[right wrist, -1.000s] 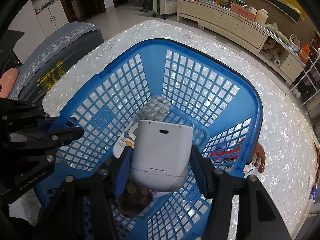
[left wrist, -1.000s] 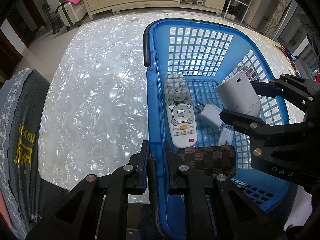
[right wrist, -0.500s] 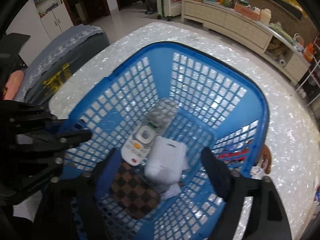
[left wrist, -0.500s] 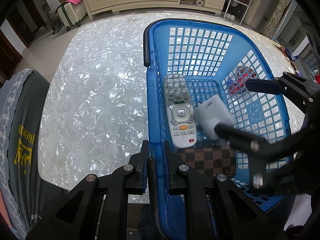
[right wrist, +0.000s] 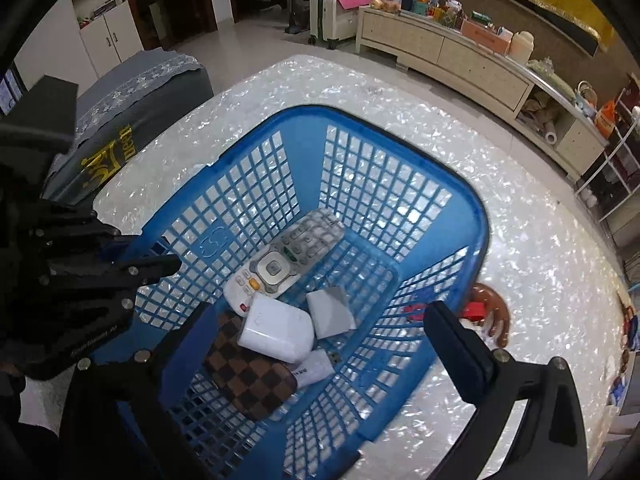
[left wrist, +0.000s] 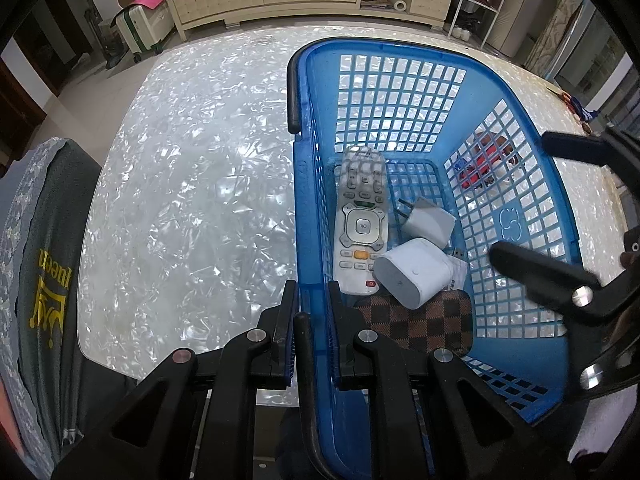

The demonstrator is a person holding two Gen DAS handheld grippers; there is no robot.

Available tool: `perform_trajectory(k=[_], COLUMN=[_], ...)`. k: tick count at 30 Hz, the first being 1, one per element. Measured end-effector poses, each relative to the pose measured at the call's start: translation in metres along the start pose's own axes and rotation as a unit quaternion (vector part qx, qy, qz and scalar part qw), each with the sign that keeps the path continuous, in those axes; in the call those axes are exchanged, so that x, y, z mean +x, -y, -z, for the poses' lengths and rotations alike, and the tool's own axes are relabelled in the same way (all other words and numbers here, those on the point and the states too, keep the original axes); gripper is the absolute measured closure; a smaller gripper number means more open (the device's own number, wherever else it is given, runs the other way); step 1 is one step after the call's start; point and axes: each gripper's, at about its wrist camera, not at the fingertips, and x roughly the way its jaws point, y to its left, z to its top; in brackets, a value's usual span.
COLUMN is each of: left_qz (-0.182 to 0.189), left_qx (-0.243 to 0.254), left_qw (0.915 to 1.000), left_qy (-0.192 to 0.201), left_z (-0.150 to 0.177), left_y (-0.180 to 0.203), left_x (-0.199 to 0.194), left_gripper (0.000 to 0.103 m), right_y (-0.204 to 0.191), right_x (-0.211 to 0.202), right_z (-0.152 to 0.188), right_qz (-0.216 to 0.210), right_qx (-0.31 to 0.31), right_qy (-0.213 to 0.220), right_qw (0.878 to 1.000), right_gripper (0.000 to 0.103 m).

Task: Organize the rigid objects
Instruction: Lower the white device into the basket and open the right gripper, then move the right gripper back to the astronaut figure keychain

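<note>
White box (right wrist: 275,330) has dropped from the right gripper (right wrist: 316,344) into the basket (left wrist: 516,236); jaws opening, nothing between; left gripper (left wrist: 311,336) clamps the near rim; withdraw straight up.

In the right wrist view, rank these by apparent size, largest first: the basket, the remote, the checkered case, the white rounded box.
1. blue basket, by far the largest.
2. remote and checkered case: similar in extent, and the case is partly covered, so no ranking between them.
3. white rounded box, smallest, lying on the case.
</note>
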Motion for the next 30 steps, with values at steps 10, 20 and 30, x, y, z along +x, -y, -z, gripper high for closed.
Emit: perform_trajectory(k=[10,20,30], left_qz=[-0.003,-0.002,0.001], left_qx=[0.000,-0.002,-0.001], left_qw=[1.0000,1.0000,1.0000], left_qy=[0.000,-0.001,-0.001], left_z=[0.001,0.001,0.001], left_y=[-0.001,0.001,-0.001], left_x=[0.000,-0.001,-0.001], left_gripper=[0.088,0.088,0.088], right_y=[0.034,0.082,0.129], right_x=[-0.025,-0.026,0.009], right_z=[0.017,0.038,0.048], right_qz=[0.015,0.023,0.049], right_qx=[-0.007,0.010,0.021], right_qy=[0.007,-0.006,-0.047], right_qw=[1.000,1.000,0.997], right_gripper=[0.000,0.000,0.000])
